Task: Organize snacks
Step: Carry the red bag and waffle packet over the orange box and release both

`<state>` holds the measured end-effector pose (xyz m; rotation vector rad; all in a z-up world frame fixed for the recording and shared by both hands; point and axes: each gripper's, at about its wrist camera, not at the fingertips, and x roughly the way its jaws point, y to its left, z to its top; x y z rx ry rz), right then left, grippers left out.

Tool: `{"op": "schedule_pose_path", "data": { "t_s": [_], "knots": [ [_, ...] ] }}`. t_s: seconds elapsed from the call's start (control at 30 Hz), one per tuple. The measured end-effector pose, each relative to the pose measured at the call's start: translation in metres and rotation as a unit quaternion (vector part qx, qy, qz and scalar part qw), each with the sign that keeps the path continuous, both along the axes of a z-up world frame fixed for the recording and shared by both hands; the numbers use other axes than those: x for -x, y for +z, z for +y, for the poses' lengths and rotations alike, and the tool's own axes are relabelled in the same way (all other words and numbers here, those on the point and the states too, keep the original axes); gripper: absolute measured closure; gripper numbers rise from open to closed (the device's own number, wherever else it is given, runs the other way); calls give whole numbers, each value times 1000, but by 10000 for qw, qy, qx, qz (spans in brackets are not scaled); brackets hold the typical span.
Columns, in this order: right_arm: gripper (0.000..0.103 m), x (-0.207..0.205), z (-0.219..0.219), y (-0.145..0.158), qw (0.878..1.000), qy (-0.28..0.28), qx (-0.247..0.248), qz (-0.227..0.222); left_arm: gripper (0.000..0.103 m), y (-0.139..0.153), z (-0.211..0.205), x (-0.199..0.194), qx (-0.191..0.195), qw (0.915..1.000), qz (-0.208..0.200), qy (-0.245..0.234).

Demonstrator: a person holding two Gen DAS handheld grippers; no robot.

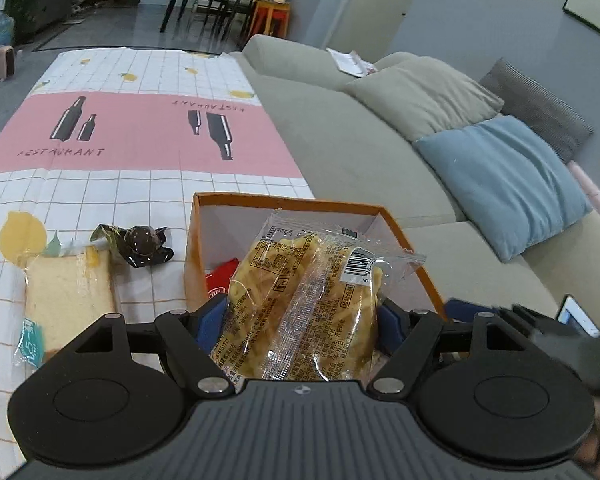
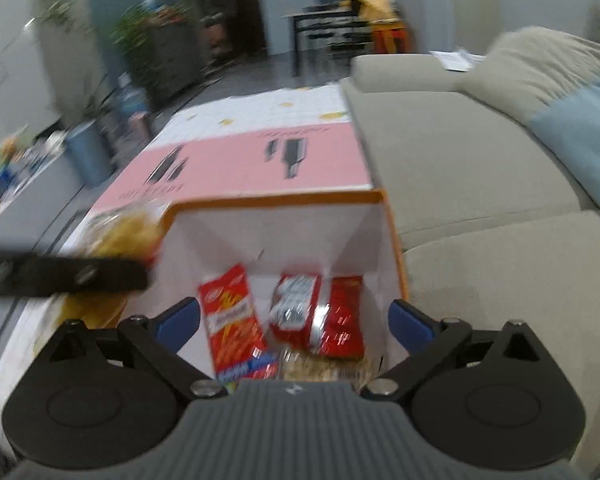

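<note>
My left tongs [image 1: 302,320] grip a noodle pack [image 1: 304,304] above the box [image 1: 198,240]; my right tongs [image 2: 294,320] hang open over it.

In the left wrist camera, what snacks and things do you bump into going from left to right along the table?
Wrapped bread slice → dark crumpled snack wrapper → orange box → clear bag of yellow snacks, held in the left gripper → blue cushion on the sofa.

Snack packets [image 2: 236,316] in box [image 2: 396,240], sofa [image 2: 480,184] right, bread [image 1: 68,300] perhaps left
</note>
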<state>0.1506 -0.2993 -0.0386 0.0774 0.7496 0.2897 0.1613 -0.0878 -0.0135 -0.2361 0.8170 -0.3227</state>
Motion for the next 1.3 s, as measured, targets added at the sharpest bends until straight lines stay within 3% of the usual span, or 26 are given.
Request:
{"op": "schedule_pose_path", "data": {
  "t_s": [0.4, 0.53, 0.63, 0.77, 1.0, 1.3],
  "knots": [
    [5, 14, 4, -20, 9977, 507, 272, 367, 15, 1, -26, -7, -428, 9971, -54, 633],
    [5, 15, 1, -20, 9979, 478, 213, 380, 7, -3, -27, -10, -513, 9960, 57, 725],
    [5, 15, -1, -19, 9983, 437, 83, 385, 4, -8, -30, -16, -681, 9949, 269, 691],
    [5, 15, -2, -20, 9983, 430, 26, 380, 3, -8, -28, -13, -600, 9955, 322, 657],
    [6, 15, 0, -22, 9981, 435, 72, 426, 0, -14, -24, -8, -396, 9986, 105, 337],
    [6, 14, 3, -22, 9980, 437, 109, 439, 0, -5, -27, -2, -574, 9973, -121, 439]
  ]
}}
